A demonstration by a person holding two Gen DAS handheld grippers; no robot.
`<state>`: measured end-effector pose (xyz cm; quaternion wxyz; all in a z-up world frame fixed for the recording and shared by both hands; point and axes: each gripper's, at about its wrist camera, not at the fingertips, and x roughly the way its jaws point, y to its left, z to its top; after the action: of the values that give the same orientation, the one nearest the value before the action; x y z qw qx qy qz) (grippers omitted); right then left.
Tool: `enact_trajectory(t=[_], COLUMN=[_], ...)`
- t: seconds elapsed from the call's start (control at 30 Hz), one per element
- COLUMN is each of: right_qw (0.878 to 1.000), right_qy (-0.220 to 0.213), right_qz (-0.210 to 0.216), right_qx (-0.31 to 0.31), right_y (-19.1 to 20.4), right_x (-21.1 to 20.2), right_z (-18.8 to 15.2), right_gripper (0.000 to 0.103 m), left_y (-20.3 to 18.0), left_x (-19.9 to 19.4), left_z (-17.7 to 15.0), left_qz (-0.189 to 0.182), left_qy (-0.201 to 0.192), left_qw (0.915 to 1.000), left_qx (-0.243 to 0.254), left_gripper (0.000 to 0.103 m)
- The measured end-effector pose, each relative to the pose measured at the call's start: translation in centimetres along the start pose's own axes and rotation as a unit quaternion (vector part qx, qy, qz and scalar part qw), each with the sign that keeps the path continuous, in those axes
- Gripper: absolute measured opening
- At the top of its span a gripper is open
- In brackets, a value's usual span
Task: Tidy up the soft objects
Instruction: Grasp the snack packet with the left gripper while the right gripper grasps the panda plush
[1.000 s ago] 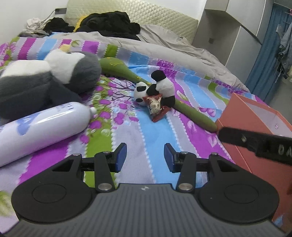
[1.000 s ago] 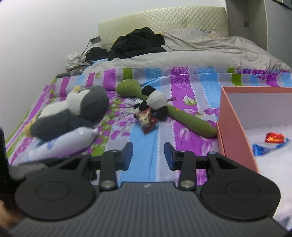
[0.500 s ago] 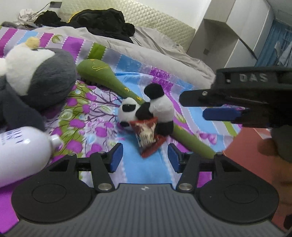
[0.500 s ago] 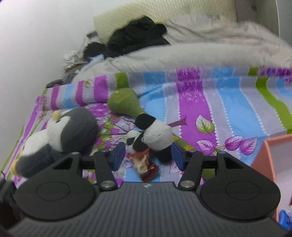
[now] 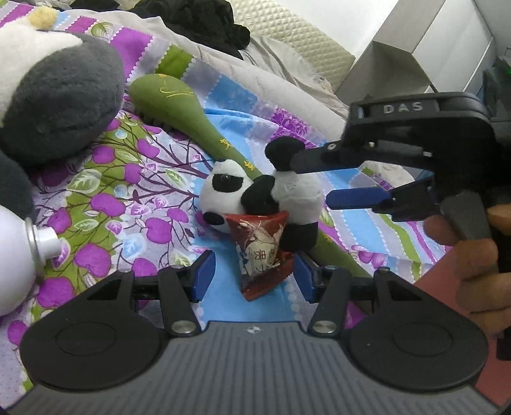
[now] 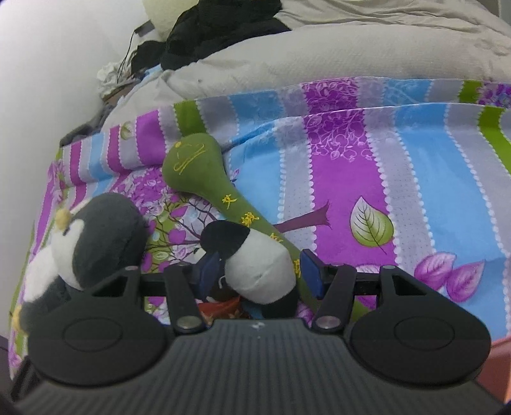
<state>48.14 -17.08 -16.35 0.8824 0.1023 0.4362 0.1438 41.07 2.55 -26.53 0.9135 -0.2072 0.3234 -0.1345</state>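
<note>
A small panda plush [image 5: 271, 194] lies on the striped bedspread across a long green plush mallet [image 5: 179, 99]. A red snack packet [image 5: 260, 252] leans against the panda's front. My left gripper [image 5: 254, 276] is open, its jaws on either side of the packet's lower end. My right gripper [image 6: 260, 269] is open, with its jaws around the panda's body [image 6: 255, 268] from above. It also shows in the left wrist view [image 5: 322, 180], reaching in from the right. A big grey-and-white penguin plush [image 6: 92, 245] lies to the left.
A white bottle [image 5: 19, 255] lies at the left beside the penguin [image 5: 60, 92]. An orange box edge [image 6: 498, 360] sits at the right. A grey duvet [image 6: 319, 54] and black clothes [image 6: 220, 25] cover the far bed.
Both grippers have moved forward to the panda. The right gripper dropped over it, so its jaws now bracket the body. The left jaws widened around the snack packet.
</note>
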Motion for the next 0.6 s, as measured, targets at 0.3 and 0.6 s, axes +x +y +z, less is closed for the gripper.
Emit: enact_trajectory(t=[0.3,0.6], right_qw=[1.000,0.999], right_qy=[0.023,0.014], right_qz=[0.015,0.025], right_qx=[-0.006,-0.023], right_y=[-0.3,0.1], right_x=[2.1,1.8], right_z=[-0.2,-0.8], right_gripper=[0.058,0.050], left_y=[-0.2,-0.9], left_x=[1.0,1.0], left_z=[0.1,0.1], left_qz=[0.009,0.014], left_qy=[-0.011,-0.003], left_qw=[0.9999,0.9996], left_qx=[0.000,0.026], left_gripper=[0.046,0.036])
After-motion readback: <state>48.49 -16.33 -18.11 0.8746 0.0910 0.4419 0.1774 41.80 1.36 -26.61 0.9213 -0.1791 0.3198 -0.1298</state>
